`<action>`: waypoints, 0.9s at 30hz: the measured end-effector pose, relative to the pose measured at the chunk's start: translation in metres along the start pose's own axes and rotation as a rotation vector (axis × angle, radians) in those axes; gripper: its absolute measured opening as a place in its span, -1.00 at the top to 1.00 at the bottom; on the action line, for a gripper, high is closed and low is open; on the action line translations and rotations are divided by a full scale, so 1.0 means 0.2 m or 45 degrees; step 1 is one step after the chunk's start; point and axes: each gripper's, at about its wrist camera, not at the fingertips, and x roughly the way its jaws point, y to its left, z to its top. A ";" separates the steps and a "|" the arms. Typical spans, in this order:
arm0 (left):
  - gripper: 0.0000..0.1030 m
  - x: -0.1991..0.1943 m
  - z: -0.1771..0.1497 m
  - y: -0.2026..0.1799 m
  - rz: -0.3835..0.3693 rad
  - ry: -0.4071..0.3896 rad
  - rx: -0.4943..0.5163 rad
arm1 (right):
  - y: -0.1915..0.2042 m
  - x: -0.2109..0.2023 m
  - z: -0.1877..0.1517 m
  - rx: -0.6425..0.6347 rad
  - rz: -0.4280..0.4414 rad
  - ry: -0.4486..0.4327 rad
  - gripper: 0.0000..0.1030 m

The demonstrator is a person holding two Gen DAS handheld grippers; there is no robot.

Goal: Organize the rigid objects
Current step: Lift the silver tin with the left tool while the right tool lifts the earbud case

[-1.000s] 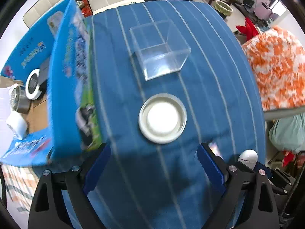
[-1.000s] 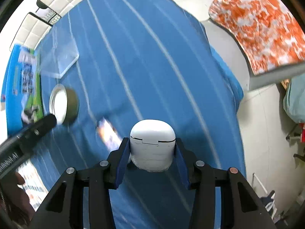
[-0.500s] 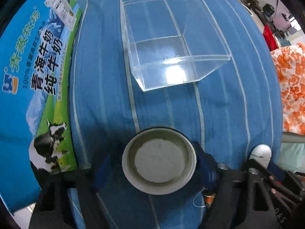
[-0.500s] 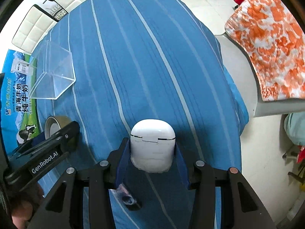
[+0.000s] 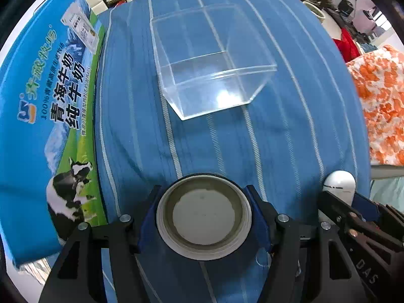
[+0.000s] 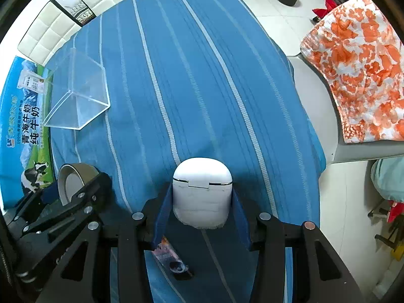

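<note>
A roll of tape (image 5: 204,217) with a white rim sits on the blue striped tablecloth, and my left gripper (image 5: 204,218) is shut on it, one blue pad against each side. The same roll (image 6: 72,180) shows at the lower left of the right wrist view. My right gripper (image 6: 201,203) is shut on a white earbud case (image 6: 202,192), held above the cloth; the case (image 5: 338,185) also appears at the right of the left wrist view. A clear plastic box (image 5: 212,63) stands open and empty farther up the table.
A blue milk carton box (image 5: 48,116) lies along the table's left side. A small tube-like item (image 6: 170,257) lies on the cloth under my right gripper. An orange-patterned cloth (image 6: 358,58) covers a seat right of the table. White chairs (image 6: 63,22) stand at the far end.
My left gripper came down over the tape roll and closed its jaws on it. My right gripper shifted sideways with the white case still in it.
</note>
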 end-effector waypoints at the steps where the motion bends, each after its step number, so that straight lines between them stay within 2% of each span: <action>1: -0.20 -0.02 -0.02 -0.01 0.001 -0.013 0.014 | 0.00 -0.01 -0.01 -0.001 -0.002 -0.008 0.05; 9: -0.20 -0.18 -0.14 -0.04 -0.049 -0.065 0.060 | 0.02 -0.14 -0.07 0.004 0.009 -0.054 0.05; 16: -0.20 -0.44 -0.17 0.07 -0.129 -0.163 0.086 | 0.09 -0.35 -0.15 -0.018 0.054 -0.131 0.05; 23: -0.20 -0.75 -0.15 0.28 -0.185 -0.289 0.056 | 0.34 -0.60 -0.23 -0.106 0.133 -0.216 0.05; 27: -0.20 -0.86 -0.19 0.53 -0.190 -0.334 -0.017 | 0.59 -0.69 -0.29 -0.175 0.207 -0.245 0.05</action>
